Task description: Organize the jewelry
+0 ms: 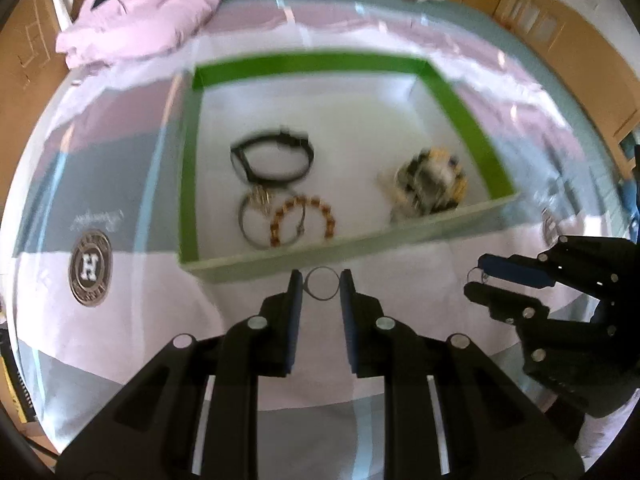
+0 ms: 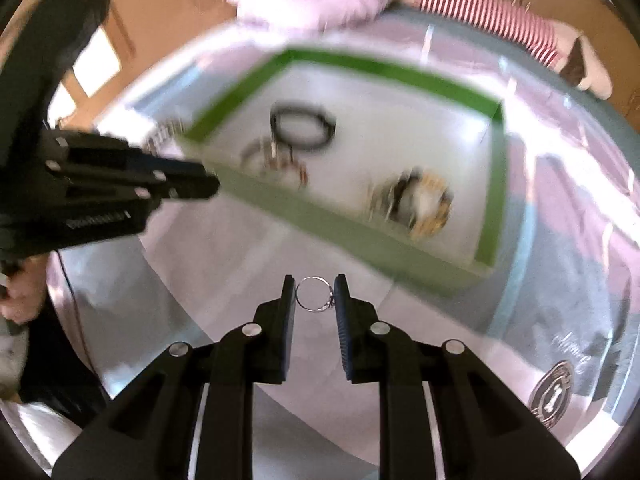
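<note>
Transfer step. Left claw (image 1: 320, 289) is clamped on a ring (image 1: 322, 283); the box (image 1: 280, 258) lies just ahead. Right claw (image 2: 315, 294) is clamped on a stone ring (image 2: 316, 294). Next, judged: carry both over the near wall, then release inside.

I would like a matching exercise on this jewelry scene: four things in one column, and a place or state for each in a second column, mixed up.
Things
1. black band
2. amber bead bracelet
3. ring in the left gripper
4. ring with a stone, in the right gripper

Places or states
A. held between jaws, outside the green box, seen by the left wrist camera
B. in the box, nearest its front wall
C. in the box, behind the other bracelets
D. held between jaws, seen by the right wrist camera

Pairs: 1-C, 2-B, 3-A, 4-D
</note>
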A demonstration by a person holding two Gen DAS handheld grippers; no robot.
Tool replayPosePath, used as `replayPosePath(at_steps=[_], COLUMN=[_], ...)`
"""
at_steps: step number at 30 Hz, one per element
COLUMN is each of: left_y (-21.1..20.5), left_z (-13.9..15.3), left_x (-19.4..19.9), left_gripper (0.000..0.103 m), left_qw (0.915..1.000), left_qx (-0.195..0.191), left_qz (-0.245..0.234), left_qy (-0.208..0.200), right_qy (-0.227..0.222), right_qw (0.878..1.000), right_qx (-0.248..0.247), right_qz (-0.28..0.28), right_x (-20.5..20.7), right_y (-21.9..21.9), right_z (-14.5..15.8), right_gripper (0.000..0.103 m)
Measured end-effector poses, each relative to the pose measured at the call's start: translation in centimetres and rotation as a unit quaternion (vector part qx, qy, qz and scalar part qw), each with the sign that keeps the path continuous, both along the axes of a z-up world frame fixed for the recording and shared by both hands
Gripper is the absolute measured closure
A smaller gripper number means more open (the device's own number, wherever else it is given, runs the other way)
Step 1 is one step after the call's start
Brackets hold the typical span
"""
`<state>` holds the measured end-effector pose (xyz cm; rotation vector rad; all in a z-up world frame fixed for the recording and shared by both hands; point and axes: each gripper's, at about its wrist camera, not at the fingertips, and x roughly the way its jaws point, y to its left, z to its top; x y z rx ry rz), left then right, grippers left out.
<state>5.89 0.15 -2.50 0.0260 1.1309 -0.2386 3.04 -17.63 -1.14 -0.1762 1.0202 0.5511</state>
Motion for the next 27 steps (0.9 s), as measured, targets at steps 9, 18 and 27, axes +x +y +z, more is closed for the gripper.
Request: replayPosePath(at_steps=[9, 18, 27], left_y=[1.0, -0.6, -0.3], left_z=[3.8, -1.0, -0.9], left_x=[4.8, 6.6, 6.3], left_gripper=[0.084, 0.084, 0.069], left_qw=[0.9957, 0.9983, 0.9972], left_qx=[-0.036, 0.003, 0.015], left_qz=[0.043, 0.036, 0.048], left_qy=[-0.074, -0.046, -0.055], right_qy=[-0.087, -0.055, -0.066], right_qw=[0.990, 0.994, 0.991], right_qx=[0.089, 0.058, 0.061], right_qz=[-0.069, -0.075, -0.098], right_x=[4.3, 6.3, 6.1], right_y=[-1.4, -0.1, -0.5], right_z=[3.9, -0.9, -0.7], right_gripper=[0.083, 0.083, 0.052])
